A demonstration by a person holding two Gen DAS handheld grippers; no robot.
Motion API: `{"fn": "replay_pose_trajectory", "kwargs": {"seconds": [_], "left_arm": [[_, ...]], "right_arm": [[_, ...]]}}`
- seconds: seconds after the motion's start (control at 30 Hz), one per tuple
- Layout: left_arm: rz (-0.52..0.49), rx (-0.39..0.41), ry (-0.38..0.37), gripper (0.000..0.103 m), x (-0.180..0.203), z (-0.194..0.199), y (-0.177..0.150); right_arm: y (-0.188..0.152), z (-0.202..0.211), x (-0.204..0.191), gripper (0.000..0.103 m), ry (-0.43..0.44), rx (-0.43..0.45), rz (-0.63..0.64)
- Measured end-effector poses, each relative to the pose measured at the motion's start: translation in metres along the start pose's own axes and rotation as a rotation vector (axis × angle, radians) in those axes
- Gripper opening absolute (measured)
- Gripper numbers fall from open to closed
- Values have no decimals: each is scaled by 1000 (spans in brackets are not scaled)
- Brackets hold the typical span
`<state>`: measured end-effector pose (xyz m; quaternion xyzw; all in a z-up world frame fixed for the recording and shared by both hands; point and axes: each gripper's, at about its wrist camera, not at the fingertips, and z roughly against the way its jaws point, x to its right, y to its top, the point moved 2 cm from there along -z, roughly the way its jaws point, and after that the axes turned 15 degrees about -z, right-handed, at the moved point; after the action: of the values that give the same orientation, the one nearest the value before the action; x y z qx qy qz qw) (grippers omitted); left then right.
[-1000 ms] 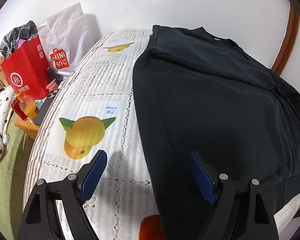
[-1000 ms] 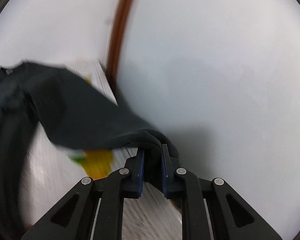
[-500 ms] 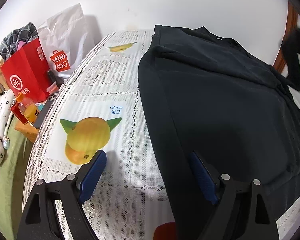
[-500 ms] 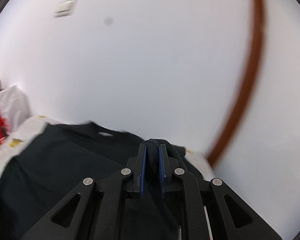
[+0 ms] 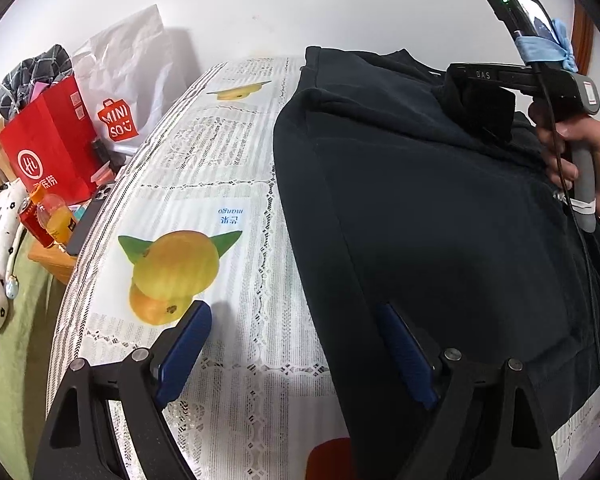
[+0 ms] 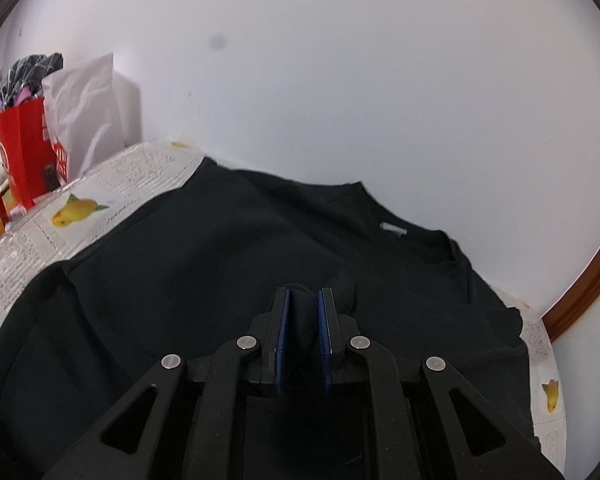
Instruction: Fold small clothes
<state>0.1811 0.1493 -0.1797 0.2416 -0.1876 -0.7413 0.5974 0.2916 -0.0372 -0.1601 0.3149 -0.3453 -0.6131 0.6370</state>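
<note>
A black T-shirt (image 5: 420, 208) lies spread on the table with its collar toward the far wall; it also shows in the right wrist view (image 6: 220, 264). My left gripper (image 5: 296, 356) is open and empty, low over the shirt's left edge near the hem, one finger over the cloth and one over the tablecloth. My right gripper (image 6: 303, 312) is shut on a bunched fold of the black sleeve and holds it over the shirt's upper body. In the left wrist view the right gripper (image 5: 480, 96) hangs above the shirt's shoulder area.
A white lace tablecloth (image 5: 220, 184) with mango prints covers the table. A red paper bag (image 5: 48, 148) and a white Miniso bag (image 5: 116, 92) stand at the left, with bottles (image 5: 56, 220) and a phone (image 5: 88, 220) beside them. A white wall is behind.
My right gripper has carried the sleeve from off the table's right edge inward, over the shirt's body. My left gripper has stayed open and barely shifted.
</note>
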Motion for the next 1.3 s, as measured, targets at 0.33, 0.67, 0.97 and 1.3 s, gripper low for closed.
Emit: {"fn": "replay_pose_trajectory", "kwargs": {"seconds": [0.33, 0.67, 0.97, 1.3], "left_arm": [[-1, 15, -25, 86, 11, 17, 9], [-167, 89, -11, 86, 67, 39, 73], [-289, 116, -62, 86, 141, 21, 139], [-423, 81, -33, 80, 201, -36, 182]], "right_arm": [[-15, 64, 60, 87, 91, 7, 3], [-77, 91, 186, 84, -90, -82, -204], [-121, 72, 270, 48, -147, -168, -416], [-127, 40, 287, 44, -106, -173, -513]]}}
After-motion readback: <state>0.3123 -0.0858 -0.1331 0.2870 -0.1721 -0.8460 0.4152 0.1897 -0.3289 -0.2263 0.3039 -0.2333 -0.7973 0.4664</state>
